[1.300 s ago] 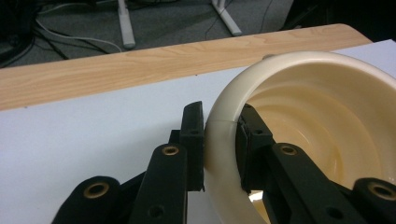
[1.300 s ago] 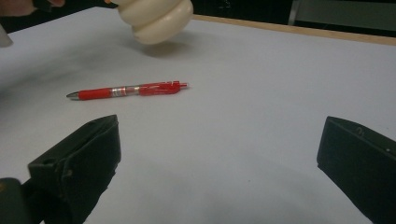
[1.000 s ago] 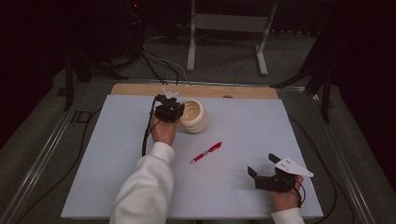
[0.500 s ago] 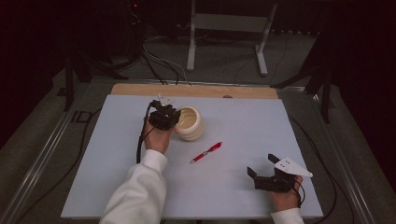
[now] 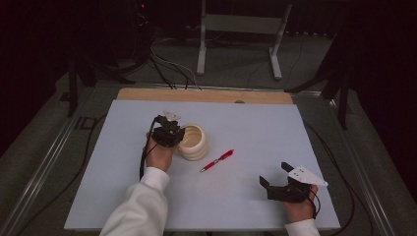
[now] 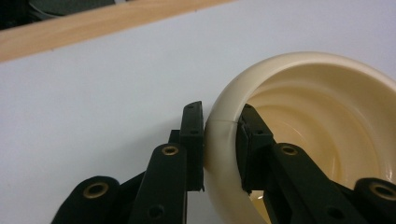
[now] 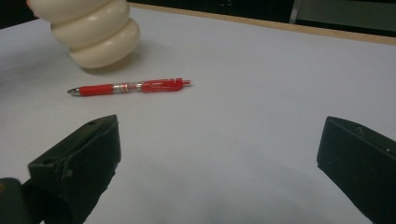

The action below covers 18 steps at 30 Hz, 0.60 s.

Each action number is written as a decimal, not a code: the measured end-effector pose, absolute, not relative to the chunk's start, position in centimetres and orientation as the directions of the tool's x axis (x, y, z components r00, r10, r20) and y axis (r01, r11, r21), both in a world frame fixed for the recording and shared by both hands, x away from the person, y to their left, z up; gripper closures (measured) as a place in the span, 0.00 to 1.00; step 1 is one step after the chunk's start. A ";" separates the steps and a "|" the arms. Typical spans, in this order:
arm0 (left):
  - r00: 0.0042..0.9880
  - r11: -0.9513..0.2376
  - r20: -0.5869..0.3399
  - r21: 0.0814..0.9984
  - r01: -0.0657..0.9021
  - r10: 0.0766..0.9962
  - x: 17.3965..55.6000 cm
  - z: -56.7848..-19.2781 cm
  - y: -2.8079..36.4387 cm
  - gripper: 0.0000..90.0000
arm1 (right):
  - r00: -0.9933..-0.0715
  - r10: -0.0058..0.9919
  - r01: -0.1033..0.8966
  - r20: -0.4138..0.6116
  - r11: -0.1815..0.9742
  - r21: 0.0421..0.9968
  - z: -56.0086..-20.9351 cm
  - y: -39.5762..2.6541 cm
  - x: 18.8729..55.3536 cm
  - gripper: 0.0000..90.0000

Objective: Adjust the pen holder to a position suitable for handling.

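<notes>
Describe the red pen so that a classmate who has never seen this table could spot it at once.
Start at the pale blue table. Near its middle stands a cream ribbed pot; just right of it, lying flat, is the pen. It is the sole red, slim thing there.

Table point(image 5: 255, 123) with pot point(image 5: 194, 142), pen point(image 5: 217, 161)

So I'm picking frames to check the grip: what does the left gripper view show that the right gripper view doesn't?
Left gripper view alone: the left hand-held gripper shut on the cream cup's rim, one jaw outside and one inside, plus the cup's ribbed inside. Right gripper view alone: the right hand-held gripper with its jaws wide apart over bare table, the red pen lying flat, and the cup's bulging outer wall. Both share the cup, the white table top and its wooden far edge.
</notes>
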<state>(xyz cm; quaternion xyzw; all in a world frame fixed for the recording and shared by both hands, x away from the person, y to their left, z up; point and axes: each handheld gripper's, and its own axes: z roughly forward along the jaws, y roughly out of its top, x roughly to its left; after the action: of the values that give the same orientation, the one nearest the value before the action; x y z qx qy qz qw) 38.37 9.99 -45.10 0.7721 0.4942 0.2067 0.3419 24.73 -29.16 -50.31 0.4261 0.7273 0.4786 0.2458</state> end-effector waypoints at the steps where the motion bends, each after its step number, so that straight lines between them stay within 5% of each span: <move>1: 0.425 -0.274 -0.020 0.736 0.619 0.905 38.3 -45.2 10.0 0.84 | -0.516 0.855 0.384 0.050 0.179 0.906 -50.3 -29.2 24.7 0.00; 5: 0.422 -0.249 -0.048 0.745 0.619 0.905 38.5 -45.3 10.0 0.82 | -0.516 0.855 0.384 0.050 0.179 0.906 -50.3 -29.1 24.7 0.00; 9: 0.439 -0.238 -0.060 0.771 0.591 0.896 38.6 -45.5 9.7 0.68 | -0.516 0.855 0.386 0.051 0.179 0.905 -50.3 -29.1 24.7 0.00; 15: 0.440 -0.237 -0.029 0.810 0.536 0.897 38.3 -45.4 9.6 0.35 | -0.512 0.858 0.384 0.049 0.177 0.906 -50.3 -29.3 24.7 0.00; 16: 0.434 -0.227 -0.019 0.831 0.508 0.901 38.1 -45.2 9.6 0.23 | -0.510 0.859 0.384 0.050 0.176 0.907 -50.3 -29.3 24.7 0.00; 18: 0.434 -0.212 -0.025 0.846 0.489 0.900 37.9 -44.9 9.8 0.17 | -0.510 0.859 0.384 0.049 0.176 0.907 -50.3 -29.3 24.7 0.00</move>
<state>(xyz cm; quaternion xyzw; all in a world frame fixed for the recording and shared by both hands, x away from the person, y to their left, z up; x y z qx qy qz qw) 37.94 9.78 -44.85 0.7380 0.4707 0.2476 0.4152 24.72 -29.32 -50.31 0.4282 0.7254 0.4783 0.2483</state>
